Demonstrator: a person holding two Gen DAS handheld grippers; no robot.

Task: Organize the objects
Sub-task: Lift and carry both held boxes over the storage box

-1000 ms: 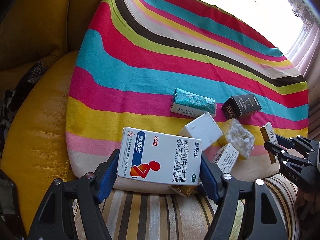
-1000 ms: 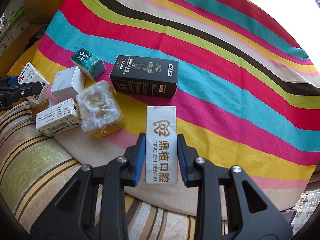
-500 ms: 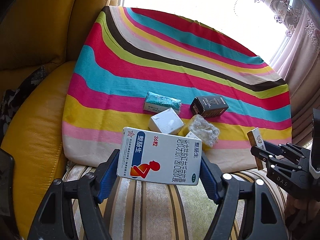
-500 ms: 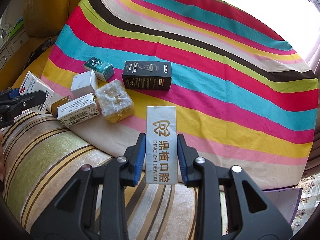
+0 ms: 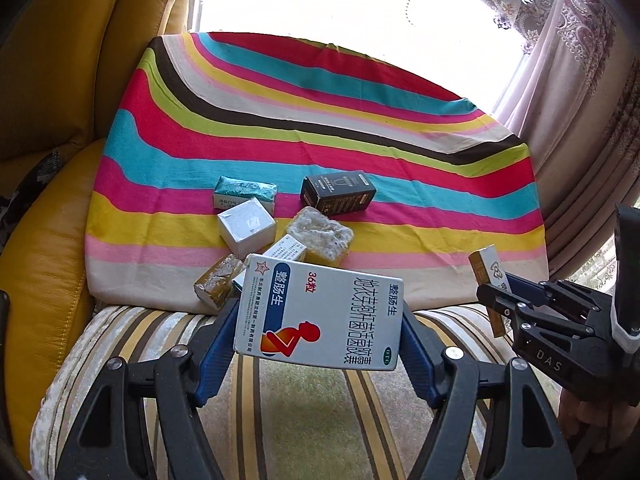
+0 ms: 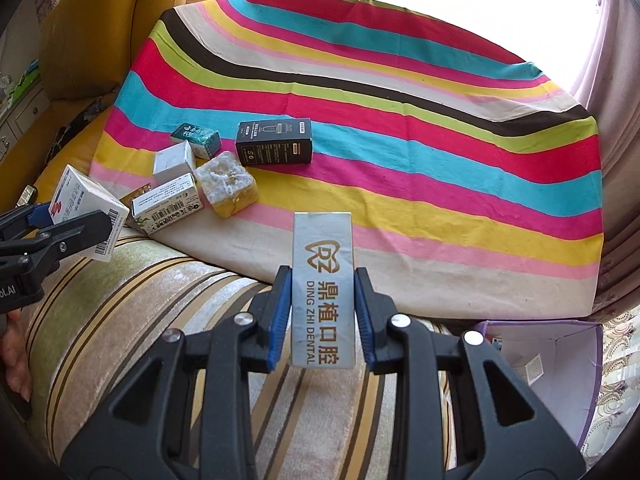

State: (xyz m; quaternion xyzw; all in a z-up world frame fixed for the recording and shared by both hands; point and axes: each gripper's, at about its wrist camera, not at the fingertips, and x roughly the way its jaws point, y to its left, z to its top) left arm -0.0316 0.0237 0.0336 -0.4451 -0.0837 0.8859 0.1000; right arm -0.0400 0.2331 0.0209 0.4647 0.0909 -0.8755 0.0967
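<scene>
Now the left gripper (image 5: 318, 320) clamps a white medicine box (image 5: 320, 314) crosswise between its blue pads, lifted clear above the striped cushion (image 5: 304, 408). Beside it the right gripper (image 6: 323, 316) pinches a slim silver dental box (image 6: 323, 288) upright between closed fingers, while the other boxes lie clustered on the rainbow cloth (image 6: 400, 120).

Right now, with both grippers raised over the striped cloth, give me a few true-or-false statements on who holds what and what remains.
1. The left gripper holds a white medicine box. True.
2. The right gripper is empty. False: it grips the silver dental box.
3. The black box lies on the striped cloth. True.
4. The cloth is bare. False: several small boxes remain.
</scene>
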